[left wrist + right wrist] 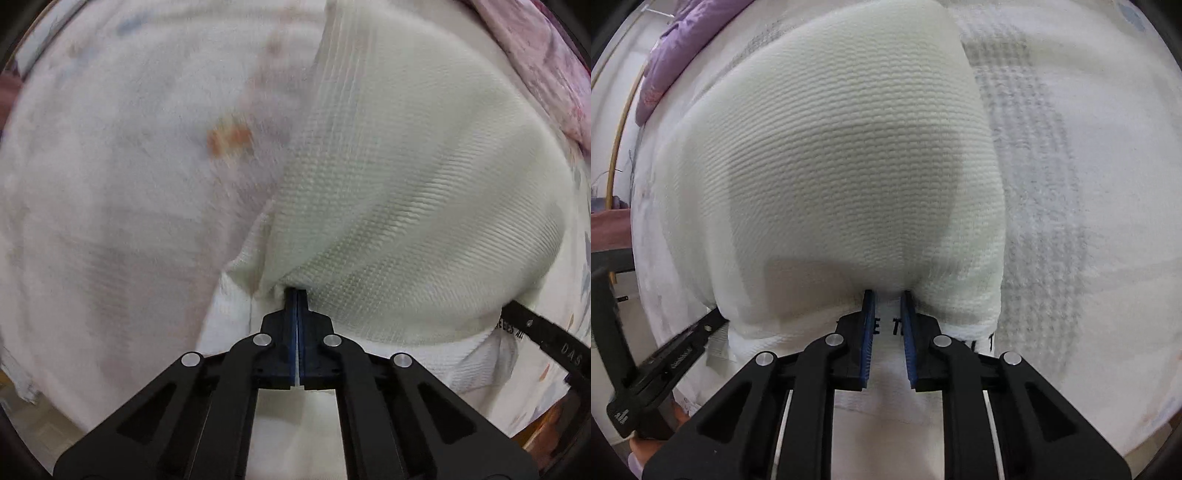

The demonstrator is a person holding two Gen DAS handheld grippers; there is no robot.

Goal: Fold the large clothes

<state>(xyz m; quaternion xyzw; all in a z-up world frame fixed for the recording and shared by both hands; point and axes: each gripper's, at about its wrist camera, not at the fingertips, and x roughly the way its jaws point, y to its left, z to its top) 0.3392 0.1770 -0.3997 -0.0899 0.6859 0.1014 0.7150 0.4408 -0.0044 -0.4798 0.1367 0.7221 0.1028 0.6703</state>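
Left wrist view: we see our left gripper (296,295) clenched, its jaws pressed together on a pinch of the cream knit garment (406,177) at the lower middle of the frame.
Why held so: we judge that the pinch sits on an edge of the top layer, so that layer can be carried over the one beneath as a fold.
Right wrist view: our right gripper (888,297) stands at the garment's (849,155) near edge, lower middle of the frame, its blue pads (868,332) a narrow gap apart.
Right grip: the cloth runs down between the tips, but we cannot tell whether the pads press on it.
Garment position: it fills the middle of both views, bulging up in a dome, with a lower layer bearing black lettering (991,339) showing under its near edge.
Pairing: each gripper shows at the lower side edge of the other's view, so we hold the same edge at two spots, near each other.
Surface: a bed with a pale fleecy blanket (110,166), faintly patterned, an orange blotch (229,138) left of centre.
Room: a purple quilt (683,48) lies bunched at the upper left of the right view, pinkish at the upper right of the left view; floor and a dark furniture edge (609,229) show at the left rim.
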